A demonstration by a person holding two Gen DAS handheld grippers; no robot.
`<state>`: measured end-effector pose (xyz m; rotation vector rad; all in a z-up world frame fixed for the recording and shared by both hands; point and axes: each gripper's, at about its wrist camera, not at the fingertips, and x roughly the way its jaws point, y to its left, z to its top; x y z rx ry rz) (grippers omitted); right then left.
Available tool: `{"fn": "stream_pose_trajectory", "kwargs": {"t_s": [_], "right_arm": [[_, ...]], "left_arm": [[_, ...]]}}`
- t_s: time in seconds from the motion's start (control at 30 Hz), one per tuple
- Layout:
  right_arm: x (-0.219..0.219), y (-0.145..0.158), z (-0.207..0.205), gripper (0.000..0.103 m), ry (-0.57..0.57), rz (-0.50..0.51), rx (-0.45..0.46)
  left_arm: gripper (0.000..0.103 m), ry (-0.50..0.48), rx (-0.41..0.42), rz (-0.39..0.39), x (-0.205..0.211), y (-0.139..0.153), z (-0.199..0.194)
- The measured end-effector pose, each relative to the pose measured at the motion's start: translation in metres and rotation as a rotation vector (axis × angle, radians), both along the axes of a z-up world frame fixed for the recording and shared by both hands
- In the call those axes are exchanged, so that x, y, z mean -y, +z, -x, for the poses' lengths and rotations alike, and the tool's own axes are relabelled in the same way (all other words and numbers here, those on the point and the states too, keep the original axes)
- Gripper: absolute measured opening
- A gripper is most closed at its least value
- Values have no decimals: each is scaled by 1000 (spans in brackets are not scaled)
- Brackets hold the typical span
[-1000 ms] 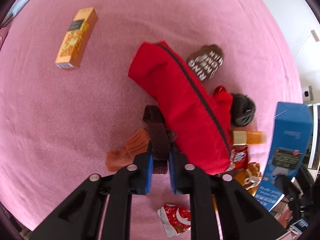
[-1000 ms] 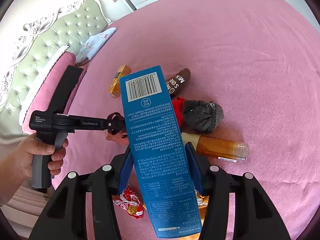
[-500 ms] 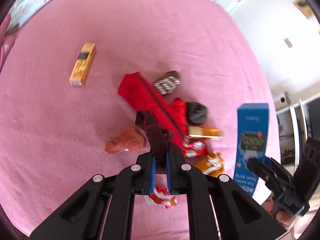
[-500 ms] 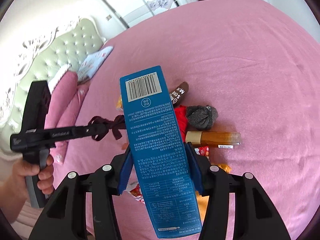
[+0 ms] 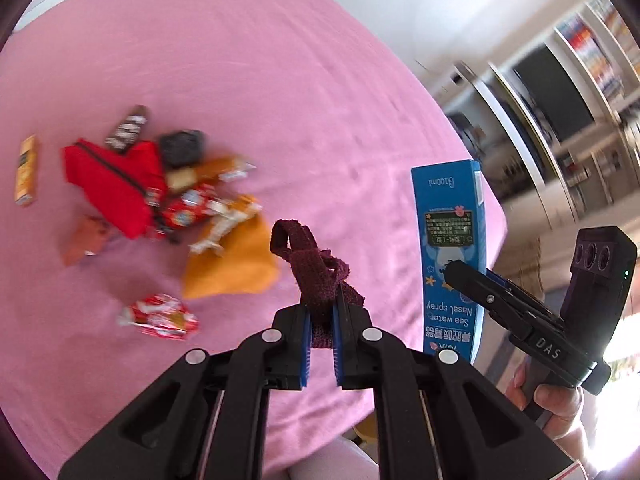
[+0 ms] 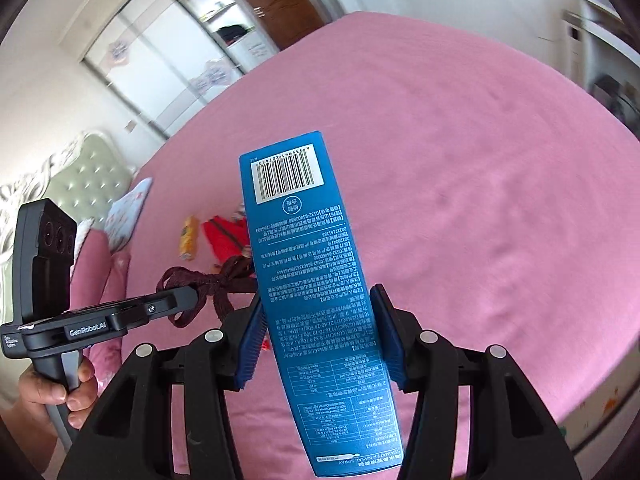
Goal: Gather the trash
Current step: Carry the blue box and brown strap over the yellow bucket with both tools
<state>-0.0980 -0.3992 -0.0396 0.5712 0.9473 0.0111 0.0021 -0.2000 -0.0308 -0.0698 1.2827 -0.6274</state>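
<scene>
My left gripper (image 5: 320, 344) is shut on a dark maroon fabric band (image 5: 310, 268) and holds it up above the pink bed (image 5: 280, 80). The band also shows in the right wrist view (image 6: 216, 284), dangling from the left gripper (image 6: 184, 300). My right gripper (image 6: 318, 336) is shut on a tall blue nasal spray box (image 6: 312, 280), held upright; the box shows at the right of the left wrist view (image 5: 450, 248). A pile of litter lies on the bed: a red pouch (image 5: 112, 188), red snack wrappers (image 5: 186, 208), an orange cloth (image 5: 232, 264).
A loose red wrapper (image 5: 160, 316) lies near the bed's front. An orange carton (image 5: 26, 176) and a brown wrapper (image 5: 128, 128) lie at the pile's far side. The bed edge (image 5: 472, 152) runs right; shelving (image 5: 560, 92) stands beyond. A headboard (image 6: 76, 168) and wardrobe (image 6: 168, 60) stand behind.
Both grippers have risen and pulled back from the pile toward the bed's edge, each still holding its item. The pile now lies farther away at the left.
</scene>
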Motion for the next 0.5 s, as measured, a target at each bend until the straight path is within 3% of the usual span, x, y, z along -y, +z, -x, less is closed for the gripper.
{"fn": "stream_pose_trajectory", "kwargs": {"t_s": [0.27,0.5], "right_arm": [[81,-36,132,50,-252,37,-134],[110,-97,248,50,-425,-4,-274]], "left_arm": [[9,-282,-87,-13,130,-38,91],[9,-522,-195,-71,222,-103,199]]}}
